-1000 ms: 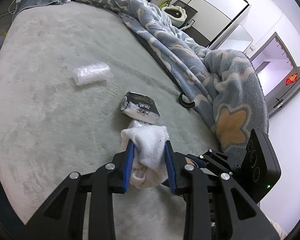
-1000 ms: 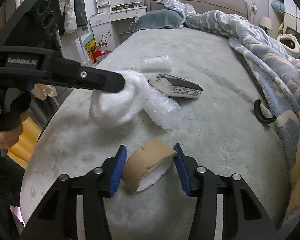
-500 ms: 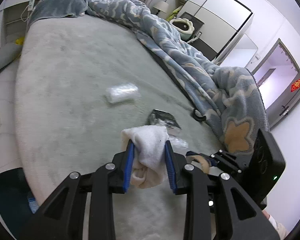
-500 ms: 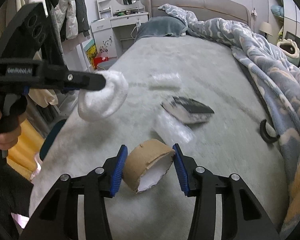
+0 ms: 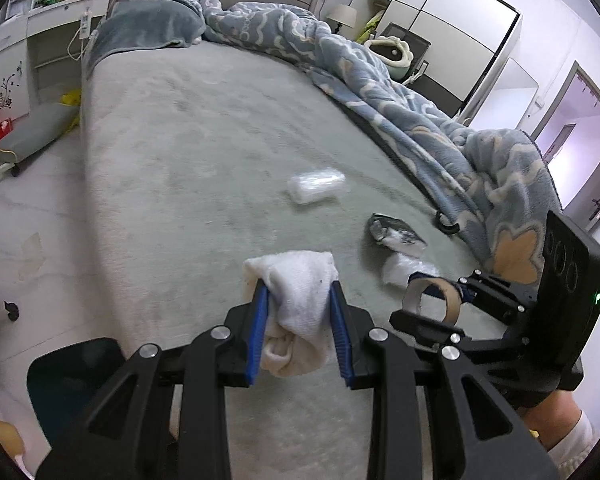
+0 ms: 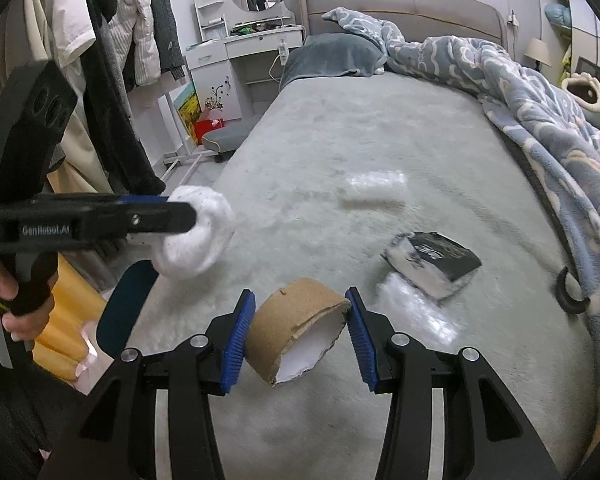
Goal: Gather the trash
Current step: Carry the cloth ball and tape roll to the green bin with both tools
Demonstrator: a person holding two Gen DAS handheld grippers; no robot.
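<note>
Above the grey bed (image 5: 188, 152), the left gripper (image 5: 298, 320) is clamping a white sock (image 5: 296, 292); the right gripper (image 6: 300, 330) is pinching a brown cardboard tape ring (image 6: 296, 320)

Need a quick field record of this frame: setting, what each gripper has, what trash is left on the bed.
setting: bed, grey cover
left gripper: shut on white sock
right gripper: shut on cardboard tape core
left on bed: clear plastic wrap, black-and-white packet, crumpled plastic
bed edge: blue patterned blanket, black hook
</note>
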